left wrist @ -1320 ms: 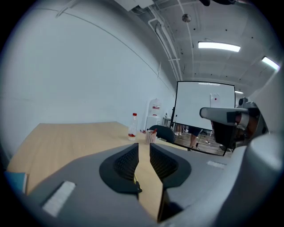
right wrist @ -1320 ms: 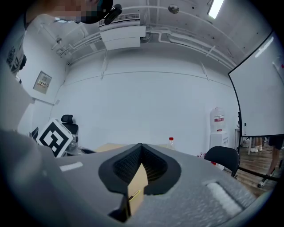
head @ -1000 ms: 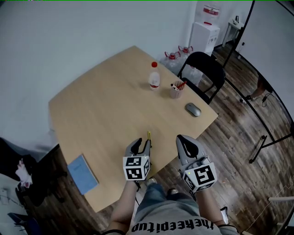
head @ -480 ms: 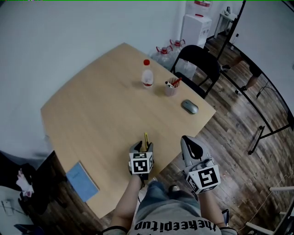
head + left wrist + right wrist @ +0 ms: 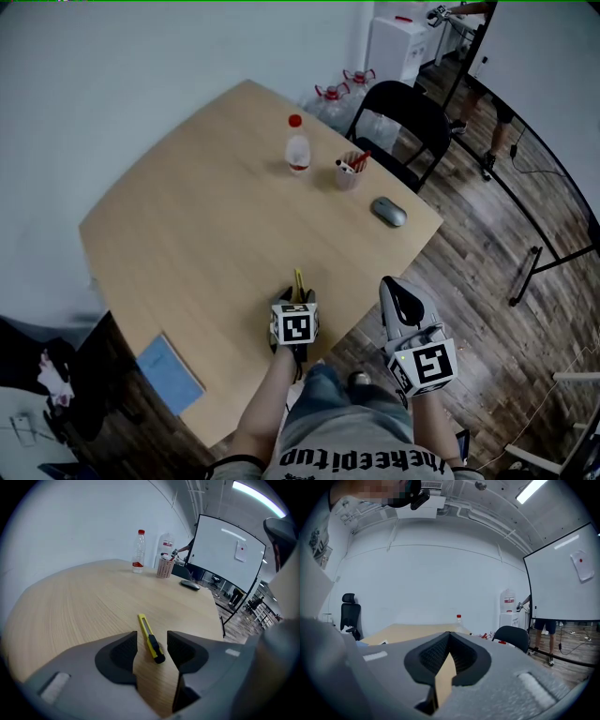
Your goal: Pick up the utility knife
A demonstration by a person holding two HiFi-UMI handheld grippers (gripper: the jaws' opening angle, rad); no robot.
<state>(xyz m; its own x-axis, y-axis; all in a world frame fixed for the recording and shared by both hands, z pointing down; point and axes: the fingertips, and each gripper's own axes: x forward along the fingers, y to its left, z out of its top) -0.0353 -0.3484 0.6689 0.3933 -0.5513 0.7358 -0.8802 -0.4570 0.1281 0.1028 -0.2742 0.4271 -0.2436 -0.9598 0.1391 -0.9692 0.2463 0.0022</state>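
At left, over pale wooden counter (image 5: 84, 606): grey left gripper (image 5: 152, 638), fingers just spread wide either side of slim yellow-and-black utility knife (image 5: 146, 632) lying flat, untouched, near counter's edge. Right, past edge: grey right gripper (image 5: 449, 637), fingers together, empty.

Here we are in an office meeting room: pale wooden bench (image 5: 187, 234) carrying a computer mouse (image 5: 388, 212), a cup of pens (image 5: 349, 174) and a blue notebook (image 5: 170, 373); 1 black chair (image 5: 398, 117), a water dispenser (image 5: 396, 52), and a whiteboard (image 5: 232, 555) on a stand.
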